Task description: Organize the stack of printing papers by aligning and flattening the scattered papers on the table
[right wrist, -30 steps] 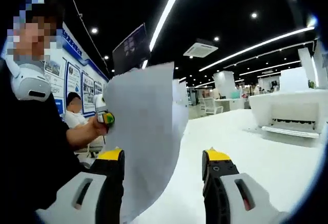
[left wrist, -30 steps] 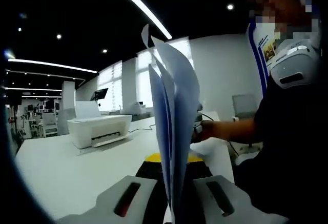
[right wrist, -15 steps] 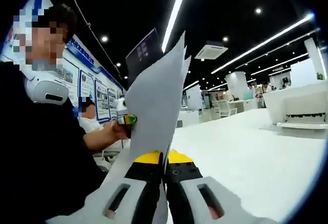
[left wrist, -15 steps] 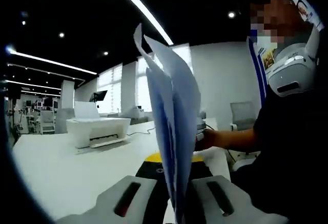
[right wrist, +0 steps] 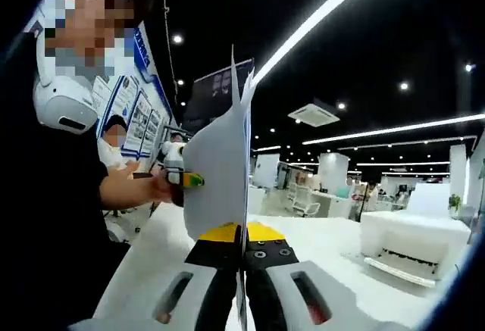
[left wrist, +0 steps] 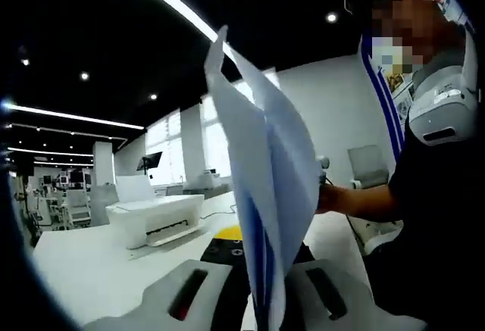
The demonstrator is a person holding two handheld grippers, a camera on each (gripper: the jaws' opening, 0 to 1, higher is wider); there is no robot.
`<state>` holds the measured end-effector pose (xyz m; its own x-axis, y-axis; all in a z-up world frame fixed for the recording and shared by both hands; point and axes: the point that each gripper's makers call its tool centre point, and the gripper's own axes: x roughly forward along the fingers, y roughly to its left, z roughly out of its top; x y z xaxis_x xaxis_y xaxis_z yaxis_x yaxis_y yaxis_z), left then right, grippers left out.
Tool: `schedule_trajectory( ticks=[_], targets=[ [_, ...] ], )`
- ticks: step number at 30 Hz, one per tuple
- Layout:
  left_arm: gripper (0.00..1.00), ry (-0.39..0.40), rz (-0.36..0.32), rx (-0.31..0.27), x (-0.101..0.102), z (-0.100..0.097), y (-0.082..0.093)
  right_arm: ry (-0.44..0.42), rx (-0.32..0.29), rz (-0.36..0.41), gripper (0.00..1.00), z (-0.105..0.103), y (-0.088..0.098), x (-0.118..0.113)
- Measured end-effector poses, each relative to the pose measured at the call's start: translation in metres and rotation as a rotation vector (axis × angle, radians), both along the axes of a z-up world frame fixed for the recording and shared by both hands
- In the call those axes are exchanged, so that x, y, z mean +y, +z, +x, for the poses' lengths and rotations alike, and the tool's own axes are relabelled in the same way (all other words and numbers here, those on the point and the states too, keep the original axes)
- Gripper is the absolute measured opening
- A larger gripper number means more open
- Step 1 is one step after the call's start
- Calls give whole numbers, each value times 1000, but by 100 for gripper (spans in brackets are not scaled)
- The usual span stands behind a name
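Left gripper view, nearest first: the left gripper (left wrist: 261, 289) has its jaws drawn in tight against the bottom edge of the stack of papers (left wrist: 261, 195). The sheets stand on edge and rise from 6 o'clock toward 12, fanning apart a little at the top, the upper corners uneven. Behind the jaws, a yellow-tipped dark piece sits low on the white table (left wrist: 91, 266); I cannot tell whether it touches the sheets. At 3 o'clock a person's hand (left wrist: 327, 197) reaches in toward the far face of the papers, the forearm running back to a dark-clothed body. At 9 o'clock, farther off on the table, sits a white printer (left wrist: 155, 219). Beyond it are windows and ceiling light strips.

Right gripper view, nearest first: the right gripper (right wrist: 244, 259) is fully closed, yellow tips pressed together on the lower edge of the same papers (right wrist: 220, 179), seen almost edge-on and upright from 6 toward 12. At 9 o'clock the person's hand (right wrist: 148, 187) holds the other gripper, a yellow-and-green mark just beside the sheet's far side. At 4 o'clock, well apart, is the printer (right wrist: 413, 244) on the table (right wrist: 318, 236).

The papers are held off the table between both grippers.
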<state>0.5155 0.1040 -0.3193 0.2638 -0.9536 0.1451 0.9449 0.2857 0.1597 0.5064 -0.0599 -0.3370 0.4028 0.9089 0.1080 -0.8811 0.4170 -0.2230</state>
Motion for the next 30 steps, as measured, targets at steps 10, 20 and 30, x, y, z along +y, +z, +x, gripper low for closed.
schedule_trajectory(
  ticks=[10, 20, 30],
  targets=[
    [12, 62, 74, 124, -8, 29, -40, -64, 144, 21, 23, 21, -36, -16],
    [26, 67, 55, 171, -10, 38, -50, -33, 162, 18, 23, 22, -39, -6],
    [7, 38, 62, 178, -15, 33, -38, -21, 114, 28, 0, 15, -19, -10]
  ],
)
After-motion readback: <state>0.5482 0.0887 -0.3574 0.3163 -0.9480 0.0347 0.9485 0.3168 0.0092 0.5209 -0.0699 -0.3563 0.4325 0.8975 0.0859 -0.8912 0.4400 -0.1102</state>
